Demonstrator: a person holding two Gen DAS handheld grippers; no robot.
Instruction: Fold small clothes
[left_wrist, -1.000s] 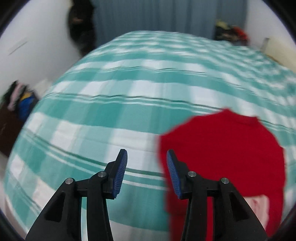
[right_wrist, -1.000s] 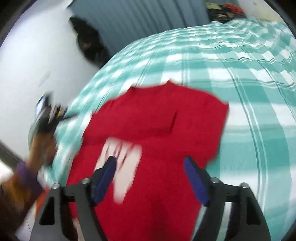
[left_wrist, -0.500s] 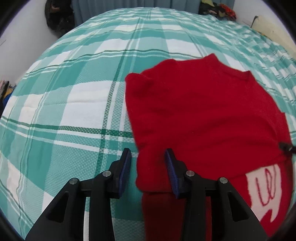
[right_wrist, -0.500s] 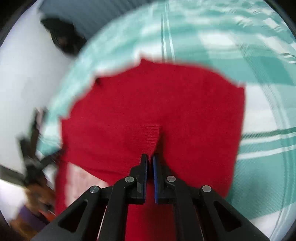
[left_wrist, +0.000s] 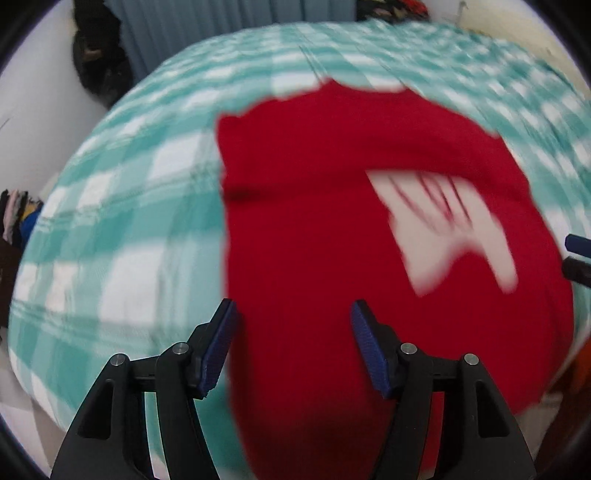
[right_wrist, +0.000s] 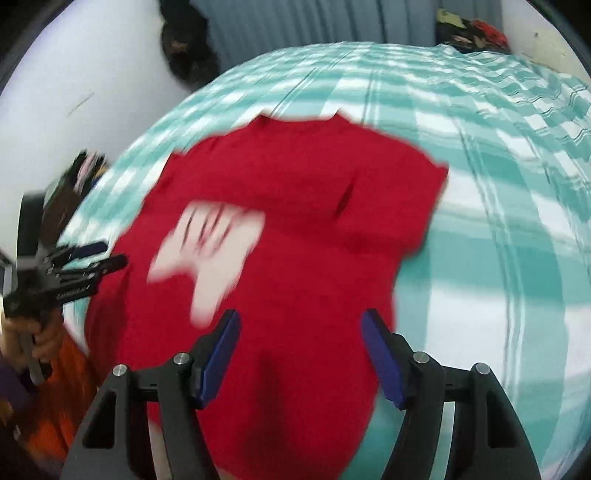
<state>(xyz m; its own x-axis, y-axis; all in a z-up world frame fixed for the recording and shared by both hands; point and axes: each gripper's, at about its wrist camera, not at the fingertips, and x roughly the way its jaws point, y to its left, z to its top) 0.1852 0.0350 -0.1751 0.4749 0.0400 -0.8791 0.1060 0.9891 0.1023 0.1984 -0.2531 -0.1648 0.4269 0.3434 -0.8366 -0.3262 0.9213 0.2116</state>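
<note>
A red sweater (left_wrist: 332, 229) with a white printed patch (left_wrist: 443, 225) lies on the teal-and-white checked bedspread (left_wrist: 122, 229), its sleeves folded in over the body. My left gripper (left_wrist: 291, 347) is open and empty above the sweater's near left edge. My right gripper (right_wrist: 301, 356) is open and empty above the sweater's (right_wrist: 295, 229) near hem. The left gripper also shows at the left of the right wrist view (right_wrist: 92, 258). The right gripper's tip shows at the right edge of the left wrist view (left_wrist: 578, 251). Both views are blurred.
The bedspread (right_wrist: 498, 221) stretches far to the right and back. A dark bag (right_wrist: 184, 48) hangs on the wall by the grey curtain (right_wrist: 314, 22). Piled clothes (right_wrist: 469, 33) sit at the bed's far corner. A shelf with clothes (left_wrist: 14, 221) stands at the left.
Both grippers have opened and pulled back from the sweater. The right one was shut on a sleeve fold half a second ago and has let it go.
</note>
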